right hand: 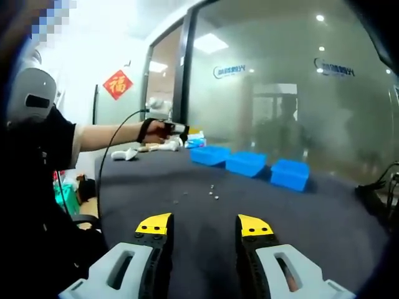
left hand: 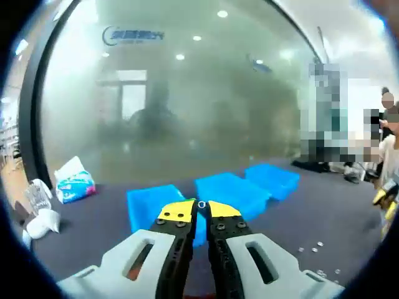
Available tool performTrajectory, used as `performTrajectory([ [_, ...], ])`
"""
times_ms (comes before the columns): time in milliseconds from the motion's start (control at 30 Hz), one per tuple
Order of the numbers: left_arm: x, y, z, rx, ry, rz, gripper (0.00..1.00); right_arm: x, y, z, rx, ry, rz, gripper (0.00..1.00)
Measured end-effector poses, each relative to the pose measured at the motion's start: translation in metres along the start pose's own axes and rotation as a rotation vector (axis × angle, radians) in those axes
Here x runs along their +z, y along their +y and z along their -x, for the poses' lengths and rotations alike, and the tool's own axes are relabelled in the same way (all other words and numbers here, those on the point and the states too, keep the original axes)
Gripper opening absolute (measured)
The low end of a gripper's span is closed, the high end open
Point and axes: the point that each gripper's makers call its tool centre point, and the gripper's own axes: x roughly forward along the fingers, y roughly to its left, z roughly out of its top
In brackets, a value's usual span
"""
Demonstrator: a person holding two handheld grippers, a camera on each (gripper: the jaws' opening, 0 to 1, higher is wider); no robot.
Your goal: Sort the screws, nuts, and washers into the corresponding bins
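Observation:
My left gripper (left hand: 201,209) has its yellow-tipped jaws pinched together on a small silvery ring, a washer (left hand: 201,204), held over the row of three blue bins: left bin (left hand: 149,200), middle bin (left hand: 232,189), right bin (left hand: 272,178). Loose screws, nuts and washers (left hand: 315,249) lie scattered on the dark table at the lower right. In the right gripper view my right gripper (right hand: 204,225) stands open above the table with nothing between its fingers. The loose parts (right hand: 213,194) lie ahead of it, the bins (right hand: 246,163) beyond them, and the left gripper (right hand: 177,129) hangs over their left end.
A tissue pack (left hand: 75,184) and white crumpled objects (left hand: 40,221) sit at the table's left end. A frosted glass wall (left hand: 187,106) stands behind the bins. The person's arm (right hand: 106,136) reaches across the left of the right gripper view. Cables (right hand: 374,193) lie at the far right.

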Motion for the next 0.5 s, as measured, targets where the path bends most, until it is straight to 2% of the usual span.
performTrajectory([
  [133,0.006,0.015,-0.022,0.033,0.008,0.014,0.06,0.000,0.000,0.001,-0.001,0.002,-0.001,0.36],
  [233,0.007,0.018,-0.034,0.037,0.019,0.011,0.06,0.000,0.000,0.002,-0.002,0.002,-0.003,0.36],
  [367,0.003,0.019,-0.050,0.042,0.045,-0.023,0.06,0.000,0.000,0.002,-0.001,0.003,-0.004,0.36],
  [500,-0.006,0.025,-0.061,0.053,0.059,-0.008,0.06,0.000,0.000,0.002,-0.001,0.002,-0.003,0.36],
])
